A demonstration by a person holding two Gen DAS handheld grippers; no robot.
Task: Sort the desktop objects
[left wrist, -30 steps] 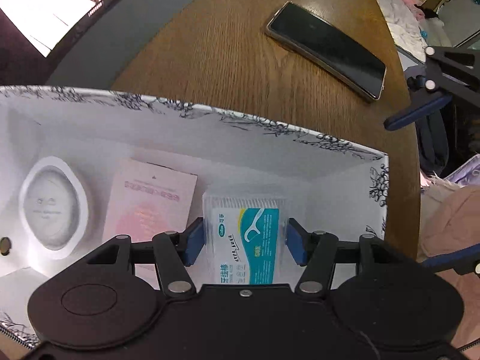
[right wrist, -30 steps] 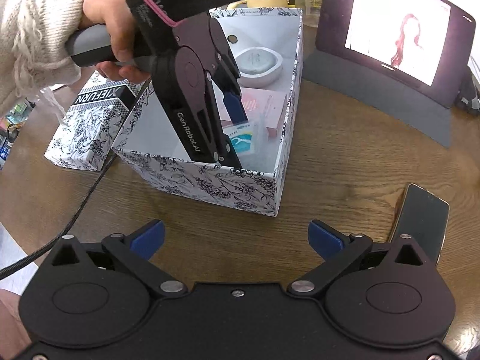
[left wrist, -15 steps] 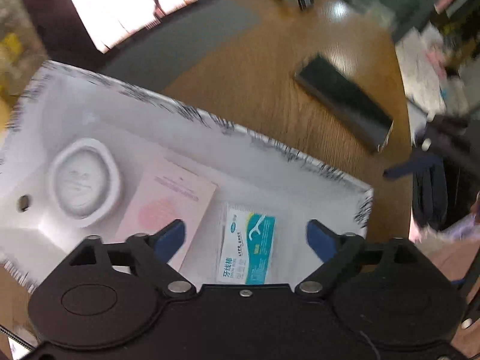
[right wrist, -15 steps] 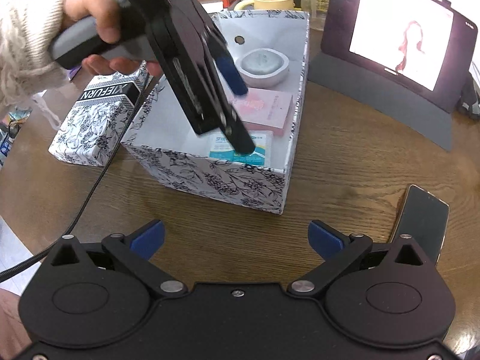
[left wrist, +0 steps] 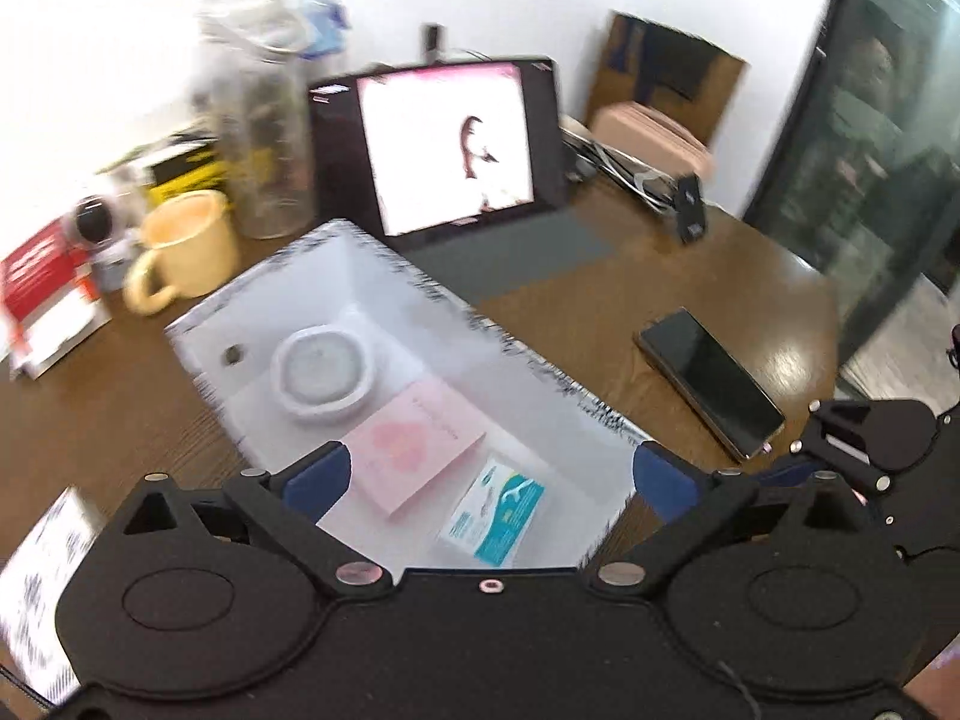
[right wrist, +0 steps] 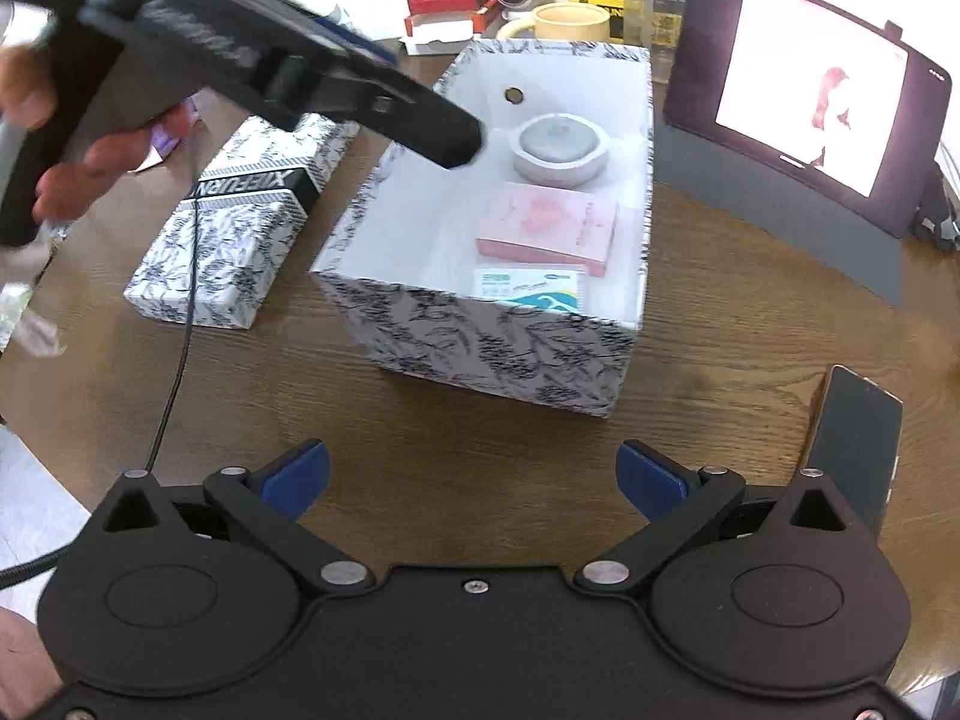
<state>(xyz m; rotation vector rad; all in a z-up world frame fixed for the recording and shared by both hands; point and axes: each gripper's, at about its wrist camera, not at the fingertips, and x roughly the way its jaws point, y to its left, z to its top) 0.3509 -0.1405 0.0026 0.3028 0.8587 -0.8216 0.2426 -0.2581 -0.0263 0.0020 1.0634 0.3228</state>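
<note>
A floral-patterned open box (left wrist: pixel 543 363) (right wrist: pixel 480 330) stands on the wooden table. Inside it lie a round white dish (left wrist: pixel 324 372) (right wrist: pixel 561 147), a pink booklet (left wrist: pixel 414 447) (right wrist: pixel 549 222) and a teal-and-white floss pick packet (left wrist: pixel 498 516) (right wrist: pixel 531 288). My left gripper (left wrist: pixel 489 477) hovers open above the box's near end with nothing in it; in the right wrist view the left gripper (right wrist: pixel 420 96) is raised over the box's left wall, held by a hand. My right gripper (right wrist: pixel 474 474) is open over bare table in front of the box. A black phone (left wrist: pixel 711 381) (right wrist: pixel 855 438) lies to the right of the box.
A lit tablet (left wrist: pixel 450 144) (right wrist: pixel 810 114) on a grey stand rises behind the box. A yellow mug (left wrist: pixel 186 246) (right wrist: pixel 567 21), a clear bottle (left wrist: pixel 258 108) and a red carton (left wrist: pixel 36 264) crowd the back. A floral lid (right wrist: pixel 240 210) and a cable (right wrist: pixel 180 360) lie left.
My left gripper let go of the floss packet, which now lies in the box. The gripper opened wide and rose up and back out of the box. The right gripper stayed put.
</note>
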